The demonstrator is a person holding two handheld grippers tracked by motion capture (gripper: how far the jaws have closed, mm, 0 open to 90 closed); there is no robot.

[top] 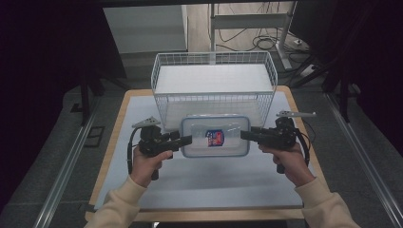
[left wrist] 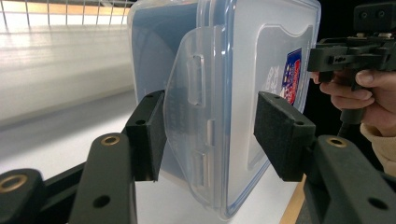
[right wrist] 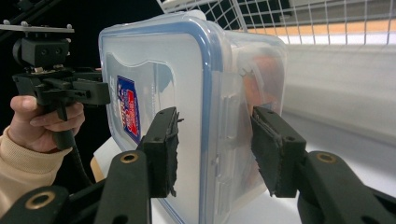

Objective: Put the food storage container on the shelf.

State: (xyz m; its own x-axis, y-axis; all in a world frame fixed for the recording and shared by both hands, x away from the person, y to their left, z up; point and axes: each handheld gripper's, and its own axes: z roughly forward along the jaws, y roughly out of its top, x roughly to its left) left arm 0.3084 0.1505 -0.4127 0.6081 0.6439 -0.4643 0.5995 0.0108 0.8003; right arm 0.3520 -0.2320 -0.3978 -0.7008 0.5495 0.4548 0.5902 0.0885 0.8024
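The lidded plastic container [top: 215, 136] is held above the counter [top: 199, 185], before the wire basket [top: 214, 80], clamped endwise by left tongs [top: 186, 140] and right tongs [top: 246, 135]. Slippage could be caused by uneven lifting.

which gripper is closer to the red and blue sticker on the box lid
Right. The right gripper grips the box end beside the sticker; the left gripper straddles the far end.
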